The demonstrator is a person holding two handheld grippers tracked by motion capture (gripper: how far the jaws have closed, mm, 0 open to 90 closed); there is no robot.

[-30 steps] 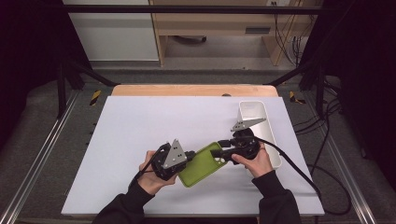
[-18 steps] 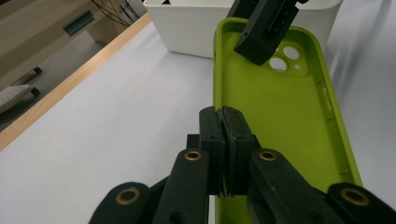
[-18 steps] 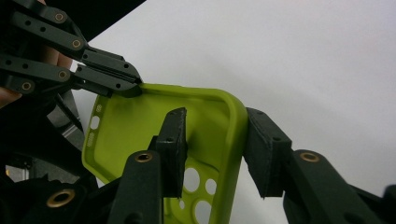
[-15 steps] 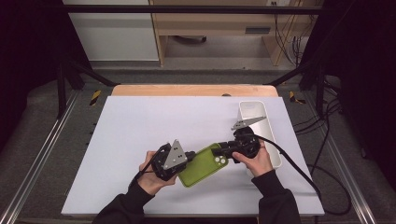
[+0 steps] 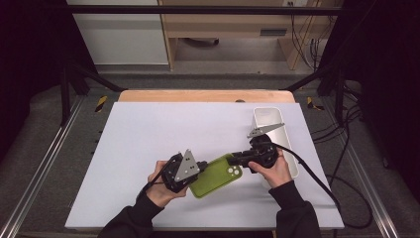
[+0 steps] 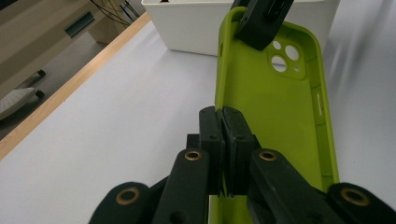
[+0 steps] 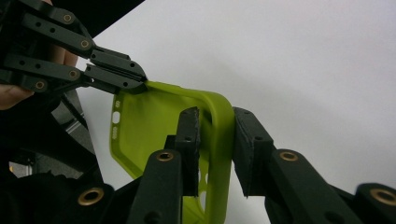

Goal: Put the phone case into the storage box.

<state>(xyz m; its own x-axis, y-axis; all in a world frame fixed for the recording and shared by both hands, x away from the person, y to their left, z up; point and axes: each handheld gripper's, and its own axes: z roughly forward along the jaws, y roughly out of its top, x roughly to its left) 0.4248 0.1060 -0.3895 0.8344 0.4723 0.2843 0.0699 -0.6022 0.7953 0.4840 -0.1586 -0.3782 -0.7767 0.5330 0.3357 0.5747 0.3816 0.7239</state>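
A lime-green phone case [image 5: 215, 177] with camera holes is held just above the white table between both hands. My left gripper [image 5: 202, 166] is shut on the case's long side wall, the pads pinching the thin rim [image 6: 222, 135]. My right gripper [image 5: 234, 159] straddles the wall at the camera-hole end. Its jaws have just been closing with that wall between them, and both pads now press on it [image 7: 215, 140]. In the right gripper view the left gripper [image 7: 135, 79] bites the case's far edge.
A white rectangular tray [image 5: 267, 110] stands at the right of the table, just behind my right hand, and shows as a white wall [image 6: 201, 28] in the left gripper view. The white table top [image 5: 163, 129] has a wooden far edge.
The right gripper's jaws have narrowed onto the case's camera end. Both hands and the case have stayed in place.
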